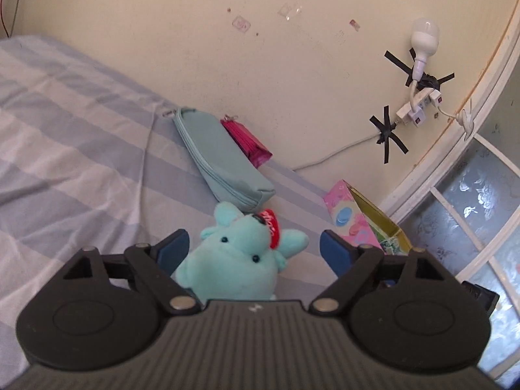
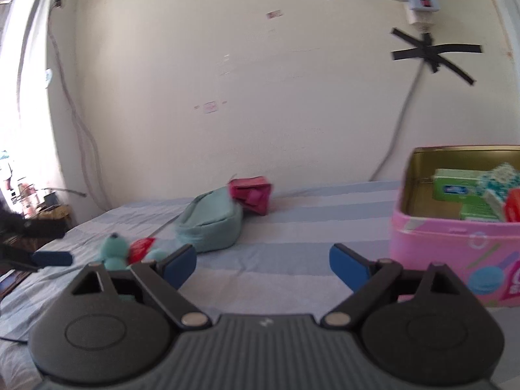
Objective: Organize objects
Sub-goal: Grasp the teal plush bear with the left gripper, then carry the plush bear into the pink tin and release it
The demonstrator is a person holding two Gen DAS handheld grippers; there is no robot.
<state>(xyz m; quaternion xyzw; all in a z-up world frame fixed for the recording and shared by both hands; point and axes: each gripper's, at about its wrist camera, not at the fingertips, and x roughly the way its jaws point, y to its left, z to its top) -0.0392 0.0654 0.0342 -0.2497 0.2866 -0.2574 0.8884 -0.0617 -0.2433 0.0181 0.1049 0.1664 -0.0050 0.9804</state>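
You are working over a bed (image 1: pixel 65 136) with a blue and white striped sheet, pushed against a cream wall. A turquoise plush (image 1: pixel 240 253) with a red tag on its head sits on the sheet right in front of your left gripper (image 1: pixel 253 247). Its body lies between the two blue pads; the left pad looks to be touching or just beside the toy's side, while a clear gap shows between the right pad and the toy's arm, so the jaws stand partly open and do not clamp it. Nothing is lifted; the plush rests on the bed. Behind it a pale blue pouch (image 1: pixel 221 159) and a pink purse (image 1: pixel 245 139) lie together against the wall, likely set there as a tidy group. To the right stands a pink tin (image 2: pixel 455 237), lid off, with small green and red packets already inside; it looks like the place where loose items are gathered. Your right gripper (image 2: pixel 263 263) hovers low over bare sheet just left of the tin, jaws wide and empty, probably waiting clear of the work.
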